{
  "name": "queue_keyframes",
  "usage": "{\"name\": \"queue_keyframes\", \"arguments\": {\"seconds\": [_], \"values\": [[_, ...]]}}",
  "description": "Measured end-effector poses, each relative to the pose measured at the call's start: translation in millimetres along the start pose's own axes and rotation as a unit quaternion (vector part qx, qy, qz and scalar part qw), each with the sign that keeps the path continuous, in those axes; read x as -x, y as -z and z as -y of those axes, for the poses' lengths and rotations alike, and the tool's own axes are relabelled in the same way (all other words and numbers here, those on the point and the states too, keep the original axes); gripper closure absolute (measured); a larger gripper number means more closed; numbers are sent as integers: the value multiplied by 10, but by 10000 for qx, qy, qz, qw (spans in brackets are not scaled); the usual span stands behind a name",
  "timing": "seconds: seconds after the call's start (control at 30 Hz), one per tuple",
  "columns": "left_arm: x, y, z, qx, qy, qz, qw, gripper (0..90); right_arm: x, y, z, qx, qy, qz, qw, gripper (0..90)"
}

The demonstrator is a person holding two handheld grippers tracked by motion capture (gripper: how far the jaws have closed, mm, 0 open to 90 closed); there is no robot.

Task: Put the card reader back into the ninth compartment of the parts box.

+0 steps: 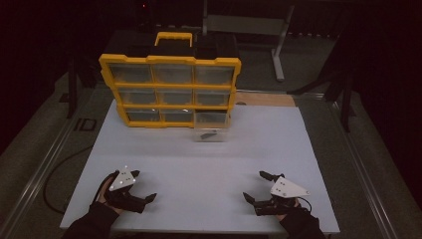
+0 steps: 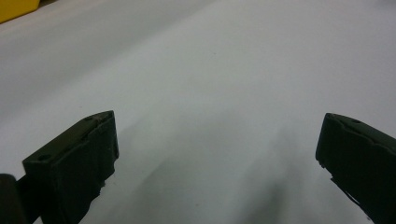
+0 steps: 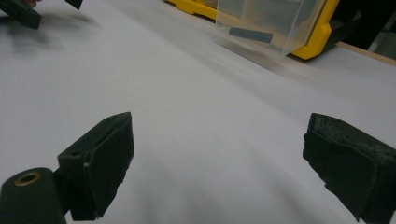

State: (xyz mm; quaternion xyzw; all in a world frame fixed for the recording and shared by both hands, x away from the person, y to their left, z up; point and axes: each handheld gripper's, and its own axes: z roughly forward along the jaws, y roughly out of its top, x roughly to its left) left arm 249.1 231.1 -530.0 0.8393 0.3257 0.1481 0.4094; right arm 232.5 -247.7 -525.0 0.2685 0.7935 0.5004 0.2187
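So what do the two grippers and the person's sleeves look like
Both grippers are black with two blocky jaws. The left gripper and the right gripper each carry a pale grey three-cornered plate with small white dots on top. Up close the jaw pads look matte and slightly worn. The sleeves are dark.

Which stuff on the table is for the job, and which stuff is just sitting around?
For the job:
- yellow organizer, standing upright
- clear drawer pulled out at its bottom right, something small and dark inside
- left gripper, open
- right gripper, open

Just there:
- white table top
- metal stand behind the table
- black cable on the left
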Motion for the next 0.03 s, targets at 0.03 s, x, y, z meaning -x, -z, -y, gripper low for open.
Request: {"name": "queue_keyframes", "arguments": {"seconds": [0.03], "values": [[1, -1, 1, 1, 4, 7, 10000, 2, 1, -1, 1, 5, -16, -3, 10000, 91]]}}
